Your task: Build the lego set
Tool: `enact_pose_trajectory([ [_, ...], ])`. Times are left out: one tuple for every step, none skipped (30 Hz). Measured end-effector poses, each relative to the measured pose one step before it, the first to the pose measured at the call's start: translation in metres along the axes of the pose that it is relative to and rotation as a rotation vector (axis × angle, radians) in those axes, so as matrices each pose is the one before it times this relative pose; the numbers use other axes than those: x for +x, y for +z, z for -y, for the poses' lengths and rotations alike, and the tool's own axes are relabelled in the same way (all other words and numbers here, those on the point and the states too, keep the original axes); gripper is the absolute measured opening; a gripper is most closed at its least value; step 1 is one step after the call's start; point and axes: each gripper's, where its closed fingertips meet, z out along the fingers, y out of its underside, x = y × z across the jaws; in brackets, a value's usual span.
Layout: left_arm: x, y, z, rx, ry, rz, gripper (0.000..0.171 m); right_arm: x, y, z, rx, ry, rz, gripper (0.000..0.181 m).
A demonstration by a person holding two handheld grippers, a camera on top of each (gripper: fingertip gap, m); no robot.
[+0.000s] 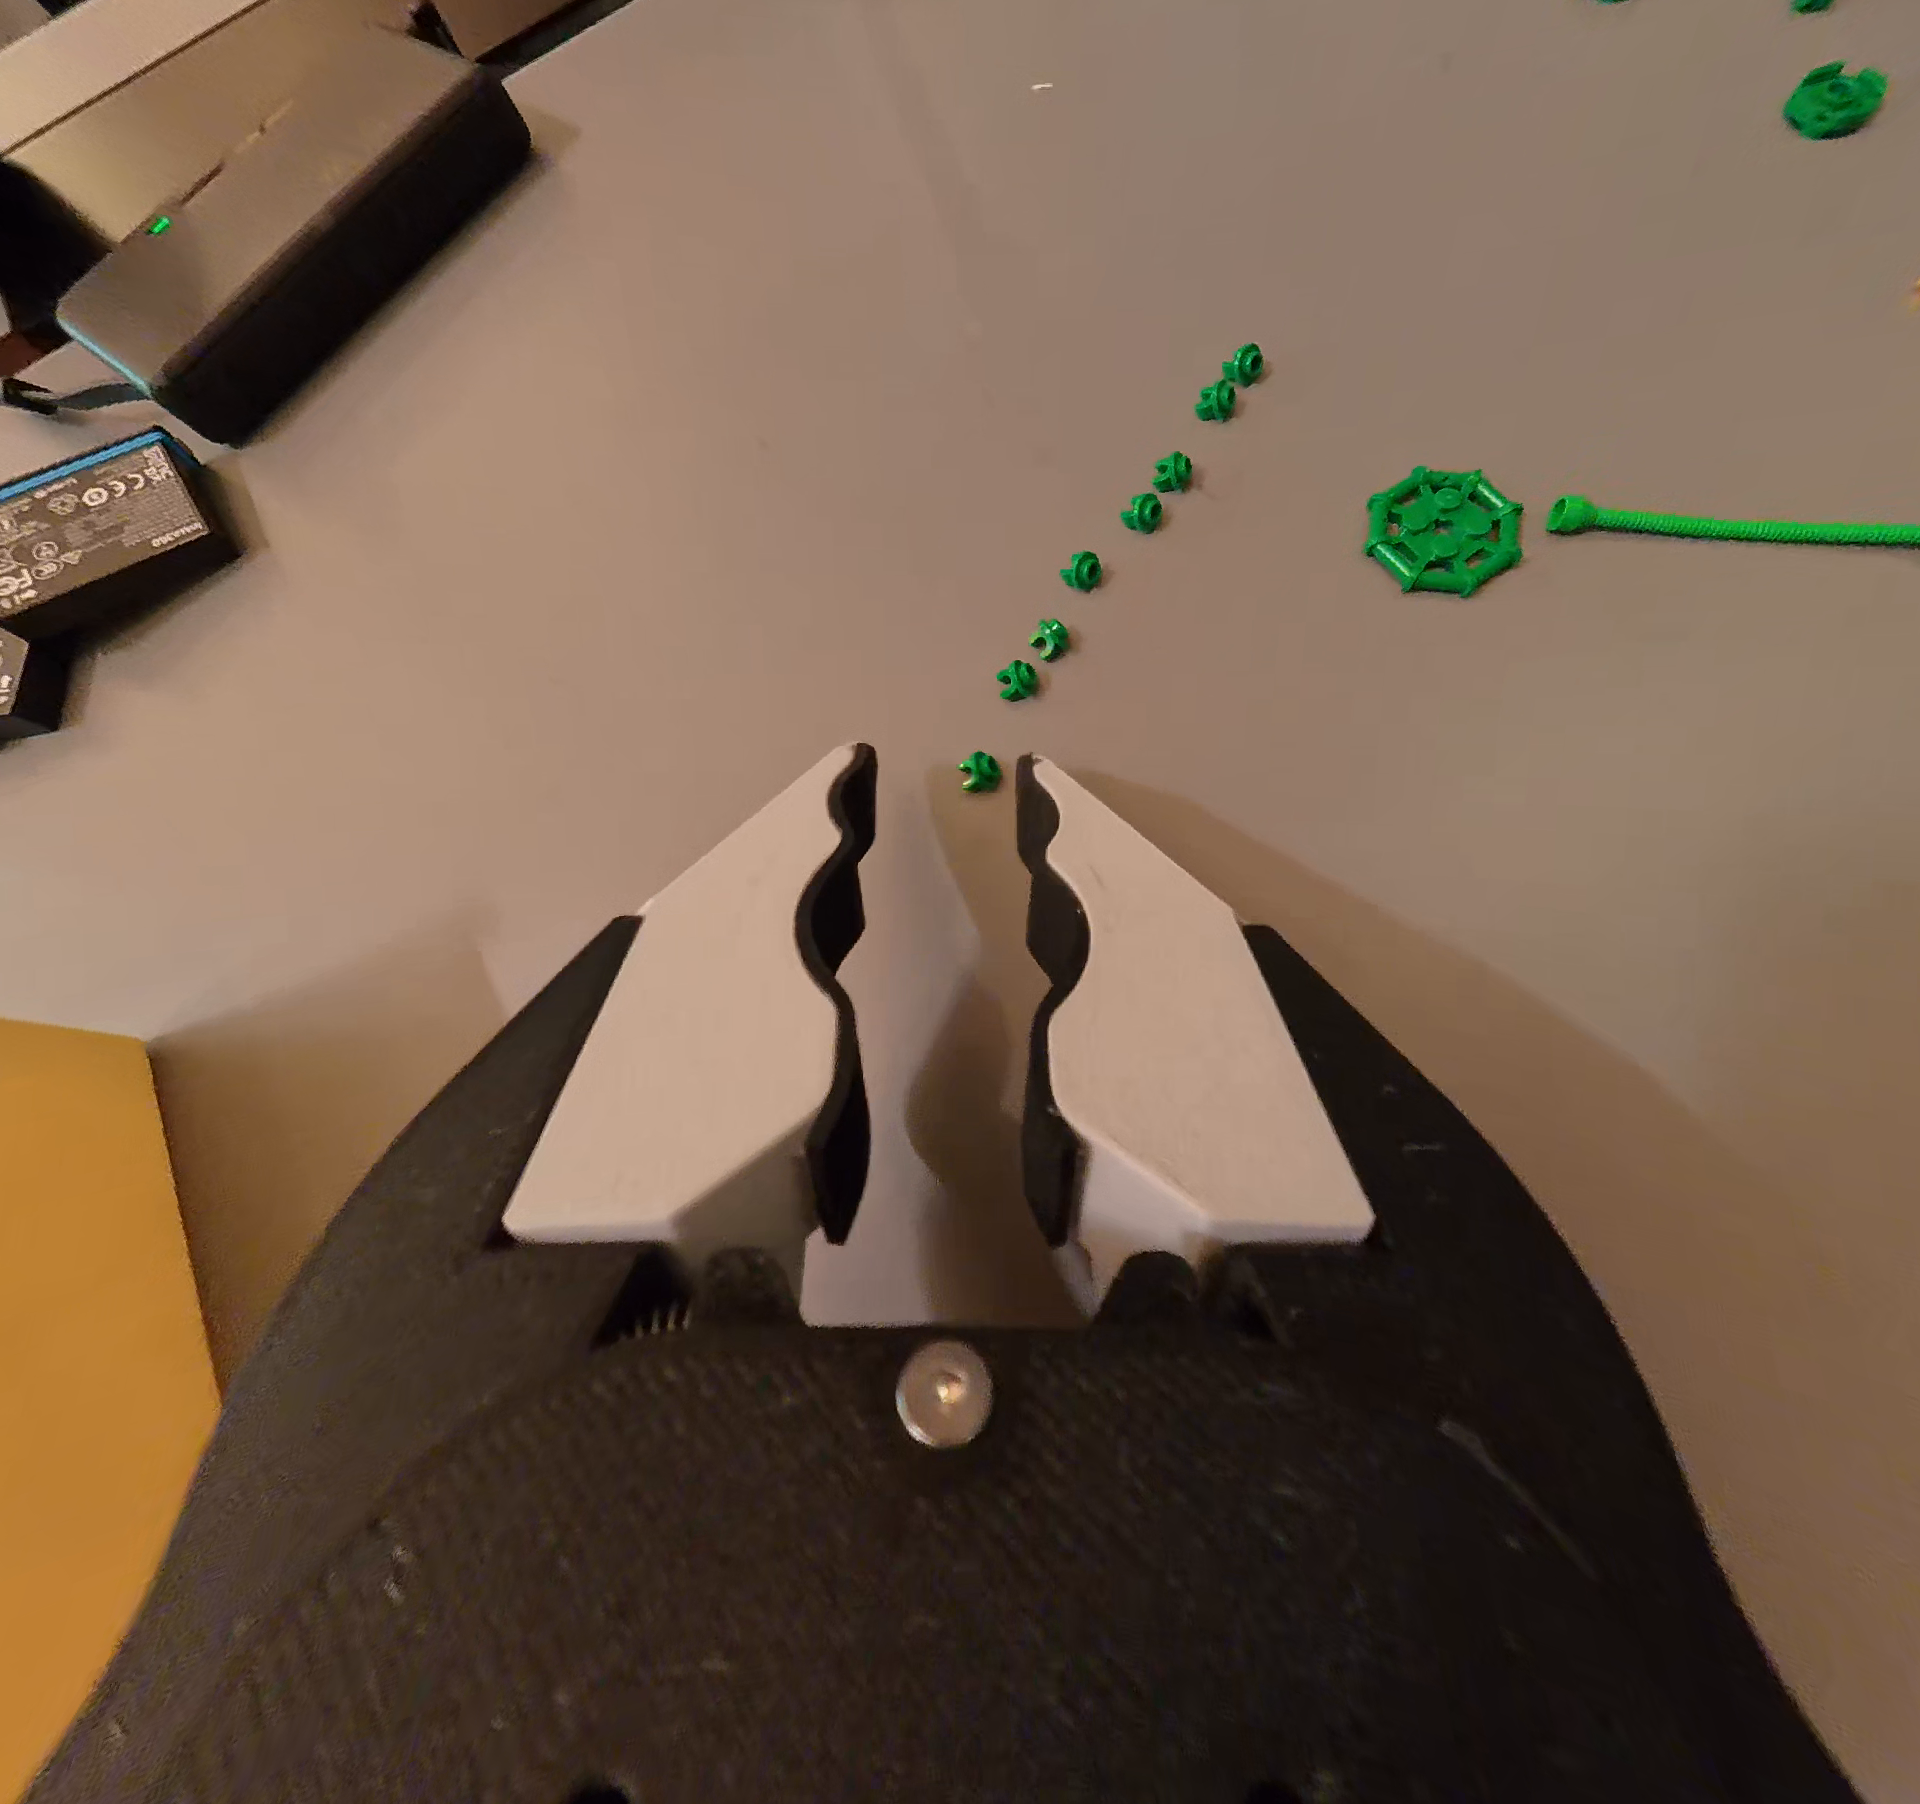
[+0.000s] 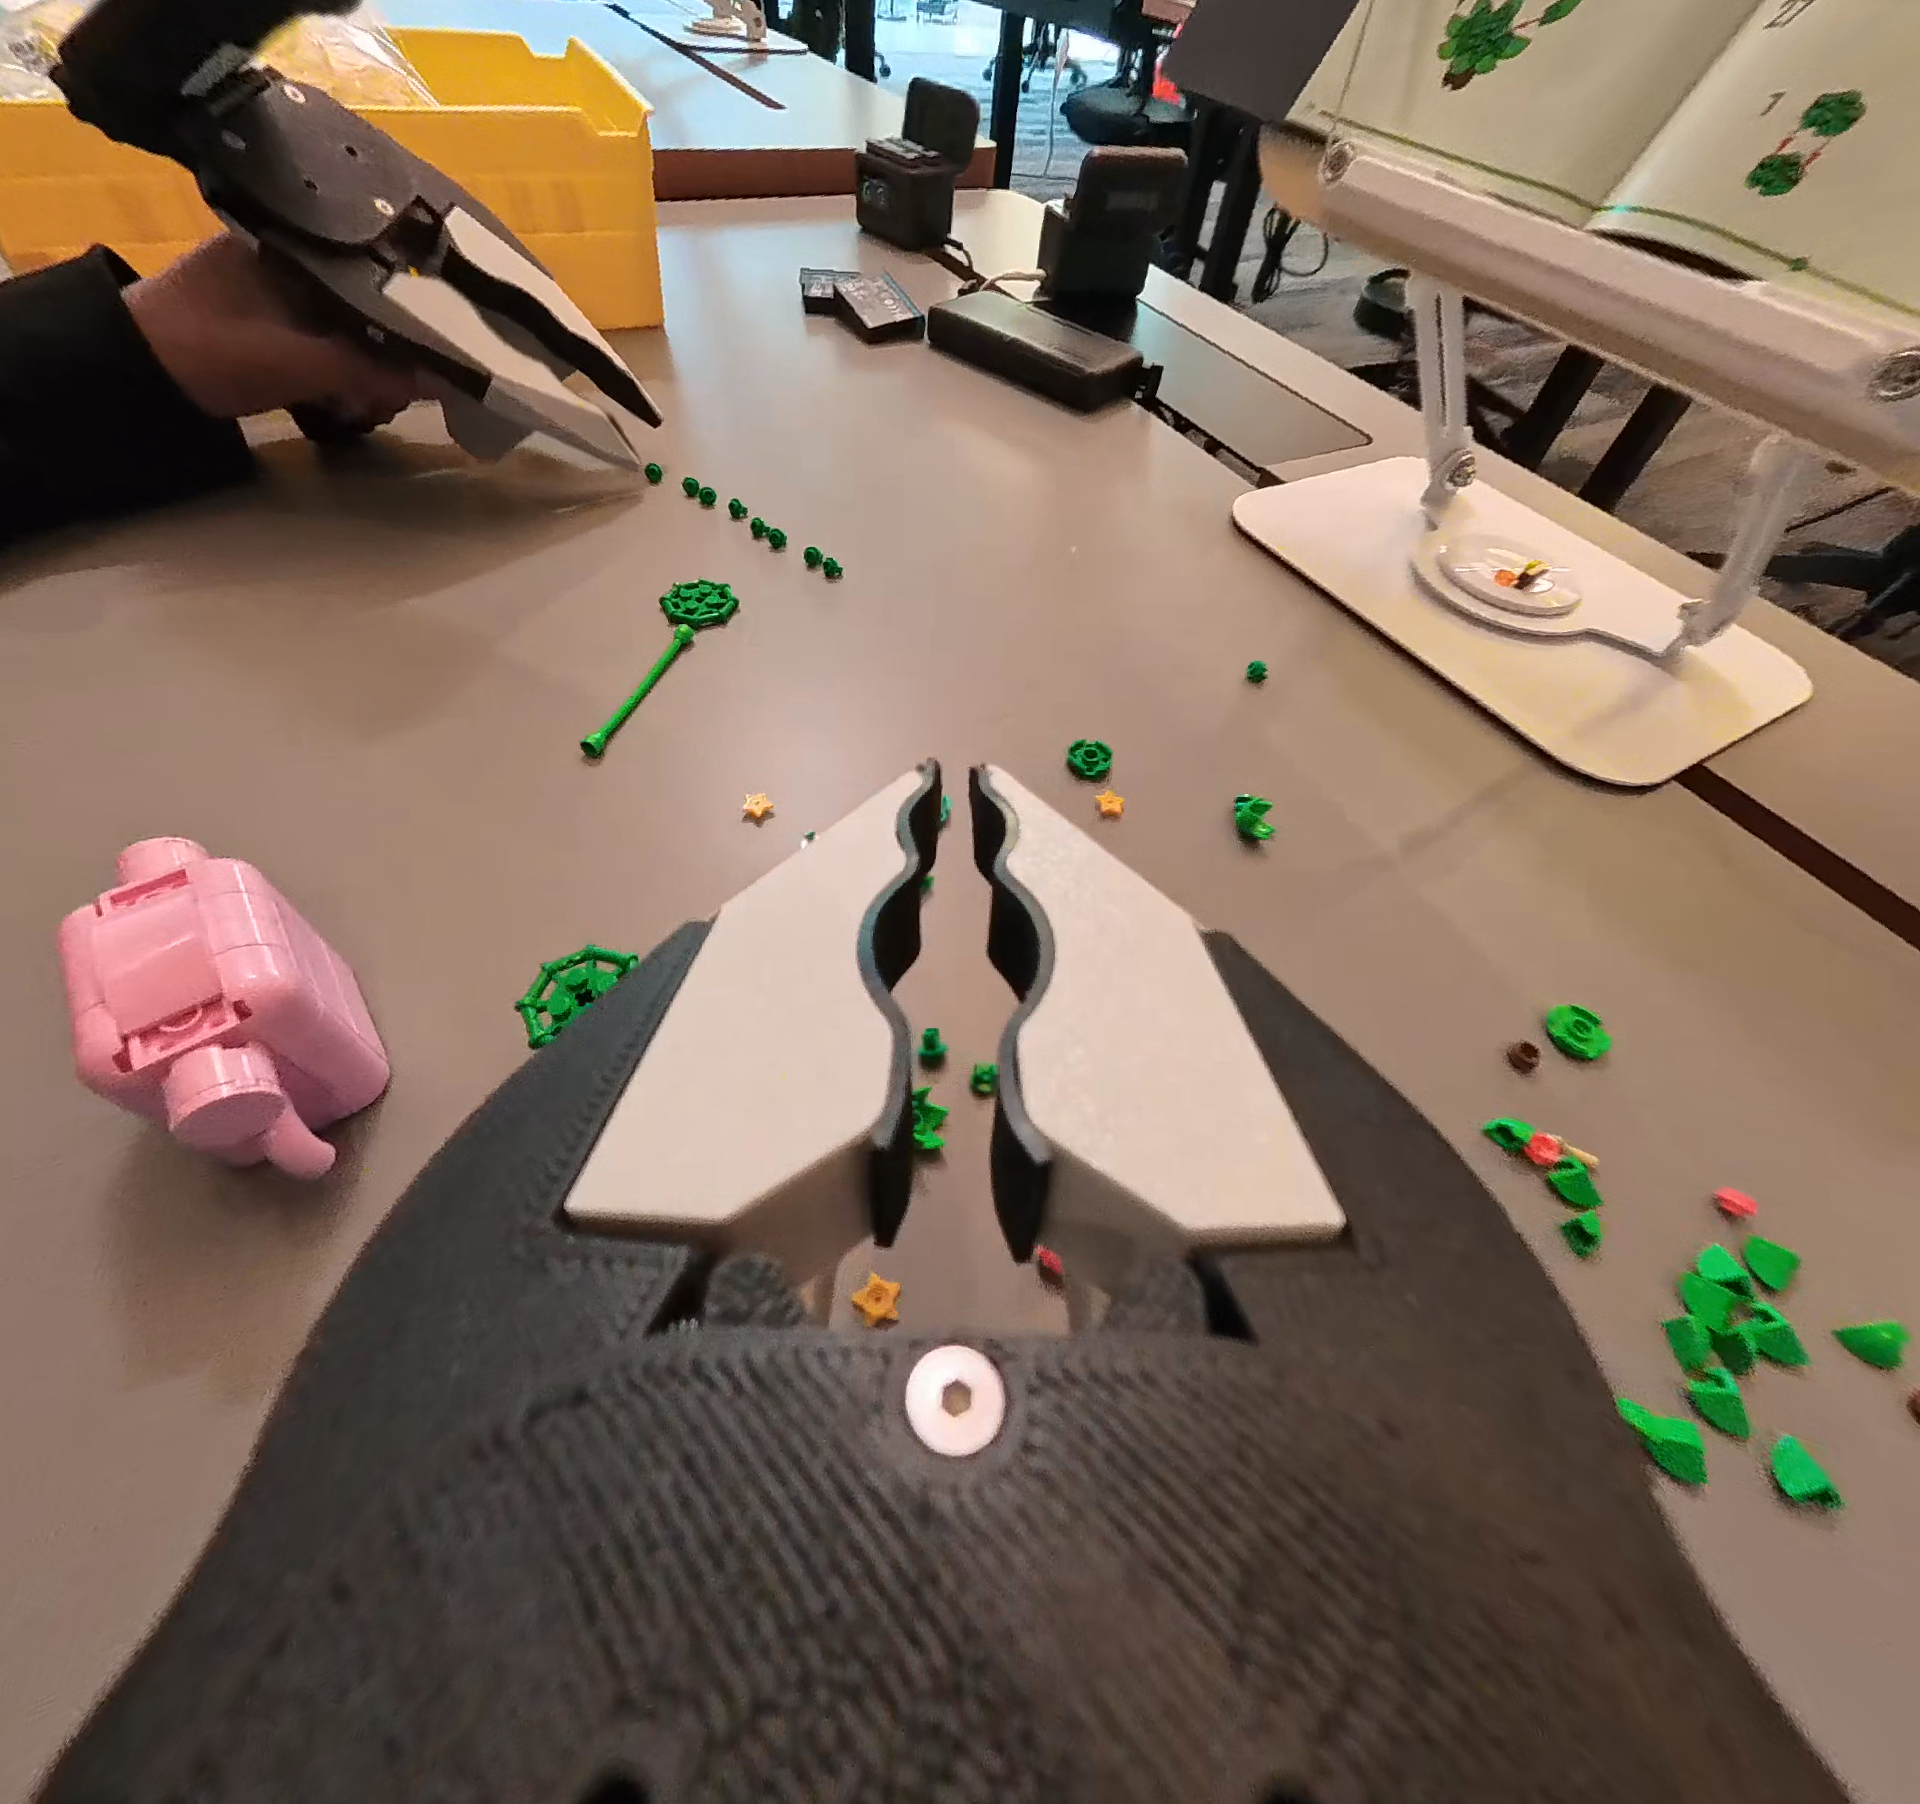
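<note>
On the grey tabletop (image 1: 727, 404), a diagonal row of eight tiny green round Lego studs (image 1: 1081, 572) was laid out. The nearest stud (image 1: 978, 772) lay between the fingertips of the left gripper (image 1: 945, 767), just beside its right finger. Those grey-and-black fingers were parted by a moderate gap and nothing was held between them.

To the right of the row, a green octagonal web-shaped Lego plate (image 1: 1442, 530) was seen, with a long green ribbed Lego stem (image 1: 1735, 526) just beside it. Black rectangular electronic boxes (image 1: 312, 227) were placed at the far left of the table.

In the right wrist view, the right gripper (image 2: 954, 783) was held low over the table, its fingers nearly together with only a narrow slit left, and nothing was gripped. Small green pieces and a yellow star (image 2: 876, 1298) were visible beneath it. A pink blocky Lego model (image 2: 213, 1006) was set at the left, and a second green web plate (image 2: 566, 991) was partly hidden by the gripper body. A pile of green wedge-shaped Lego leaves (image 2: 1725, 1339) was scattered at the right. A white stand (image 2: 1517, 632) bearing an open instruction booklet (image 2: 1662, 71) was placed at the far right, and a yellow plastic bin (image 2: 520, 144) behind the left gripper.
</note>
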Motion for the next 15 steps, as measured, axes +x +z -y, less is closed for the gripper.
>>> enact_pose_trajectory([
  [-0.00018, -0.00036, 0.00039, 0.00396, -0.0078, -0.0062, 0.021, -0.00086, 0.00162, -0.00152, -0.0045, -0.0026, 0.0009, 0.004],
  [-0.0001, -0.00034, 0.00037, 0.00329, -0.0077, -0.0066, 0.02, -0.00075, 0.00153, -0.00127, -0.0018, 0.0009, 0.0021, 0.003],
  [-0.00003, -0.00024, 0.00029, 0.00232, -0.0074, -0.006, 0.02, -0.00063, 0.0012, -0.00095, -0.0004, 0.0053, 0.0043, 0.003],
  [-0.00001, -0.00011, 0.00007, 0.00089, -0.0058, -0.0057, 0.019, -0.00017, 0.00088, -0.00085, -0.0001, 0.0075, 0.0038, 0.003],
  [0.00017, 0.00002, 0.0, -0.00058, -0.0036, -0.0045, 0.019, 0.00035, 0.00045, -0.001, -0.0009, 0.0094, 0.0021, 0.003],
  [0.00033, 0.00025, -0.0002, -0.00149, -0.0002, -0.0038, 0.019, 0.0007, 0.00019, -0.00098, -0.0026, 0.0123, 0.0013, 0.003],
  [0.00069, 0.00013, -0.00024, -0.00208, 0.0035, -0.0024, 0.019, 0.00093, 0.00007, -0.00076, -0.0013, 0.0142, 0.0005, 0.003],
  [0.00109, 0.00017, -0.00007, -0.00136, 0.0078, -0.0028, 0.018, 0.00117, -0.00016, -0.00033, 0.0019, 0.0146, -0.001, 0.003],
  [0.00139, 0.0001, -0.00013, -0.00092, 0.0111, -0.0025, 0.018, 0.00094, -0.00029, -0.00008, 0.0031, 0.014, 0.0006, 0.003],
  [0.00137, 0.00011, -0.00001, -0.00042, 0.0126, -0.0002, 0.018, 0.0006, -0.00011, 0.00014, 0.0034, 0.0124, 0.0021, 0.003],
  [0.00106, 0.00007, -0.00003, -0.00035, 0.0124, 0.0013, 0.018, 0.00049, -0.00016, -0.00001, 0.0029, 0.0094, 0.0012, 0.003],
  [0.0011, 0.0001, -0.00002, -0.00055, 0.0111, 0.0002, 0.018, 0.00053, 0.00009, -0.00037, 0.0, 0.006, 0.0, 0.003],
  [0.00079, 0.00005, 0.00019, 0.00005, 0.0082, 0.0008, 0.019, 0.00036, 0.00027, -0.00081, -0.0032, 0.0028, -0.0007, 0.003],
  [0.00034, -0.00003, 0.00031, 0.00201, 0.0057, 0.0011, 0.019, 0.00006, 0.00034, -0.00081, -0.0033, 0.0002, -0.0008, 0.003],
  [0.00023, -0.00021, 0.0007, 0.00448, 0.004, 0.0005, 0.019, -0.00021, 0.00042, -0.00046, -0.0015, -0.0008, 0.0, 0.003],
])
